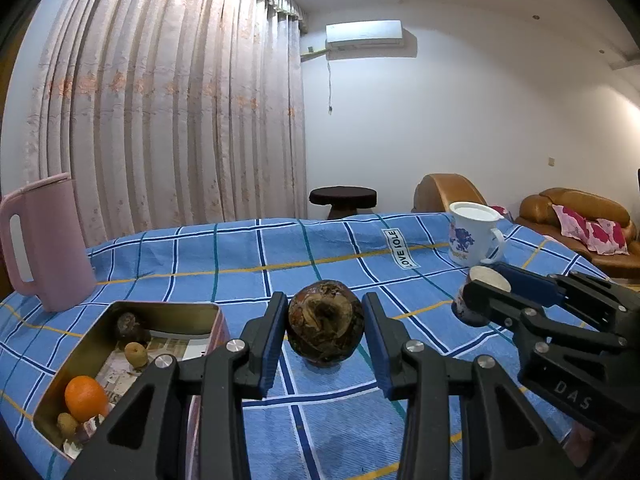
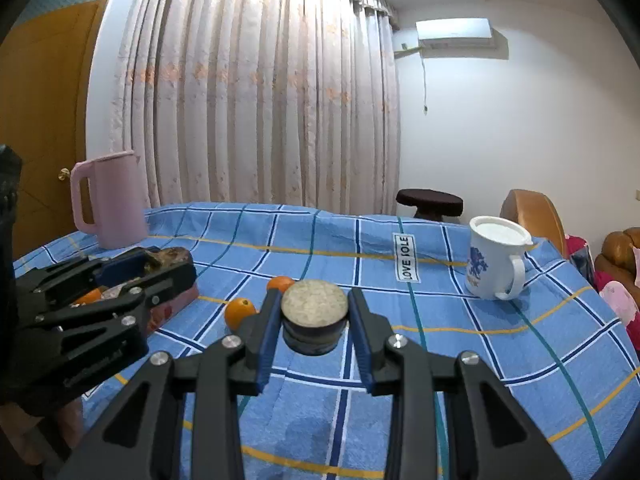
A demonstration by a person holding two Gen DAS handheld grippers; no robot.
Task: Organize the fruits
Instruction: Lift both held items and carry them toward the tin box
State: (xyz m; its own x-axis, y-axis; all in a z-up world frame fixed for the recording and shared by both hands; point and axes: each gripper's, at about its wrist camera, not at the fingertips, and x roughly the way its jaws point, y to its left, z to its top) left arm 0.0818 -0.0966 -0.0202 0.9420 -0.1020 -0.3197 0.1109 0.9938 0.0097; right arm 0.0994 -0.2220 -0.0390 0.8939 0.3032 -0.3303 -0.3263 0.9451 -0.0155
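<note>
My left gripper (image 1: 326, 332) is shut on a round, dark brown fruit (image 1: 326, 322), held just above the blue checked cloth (image 1: 320, 420). To its left stands an open tin box (image 1: 176, 318) holding an orange (image 1: 86, 398), a dark fruit (image 1: 130, 326) and small brown fruits (image 1: 136, 354). My right gripper (image 2: 314, 332) is shut on a small round cup (image 2: 314, 320) with a pale, grainy top. In the right wrist view the left gripper (image 2: 168, 260) hangs at the left with the brown fruit (image 2: 172, 255) by the box (image 2: 176, 304). Two oranges (image 2: 239, 312) (image 2: 281, 283) lie on the cloth beyond my right fingers.
A pink jug (image 1: 44, 240) stands at the back left of the cloth. A white mug (image 1: 474, 236) with a blue print stands at the back right. Behind the table are a dark round stool (image 1: 343, 198) and brown sofas (image 1: 580, 216). Curtains fill the far wall.
</note>
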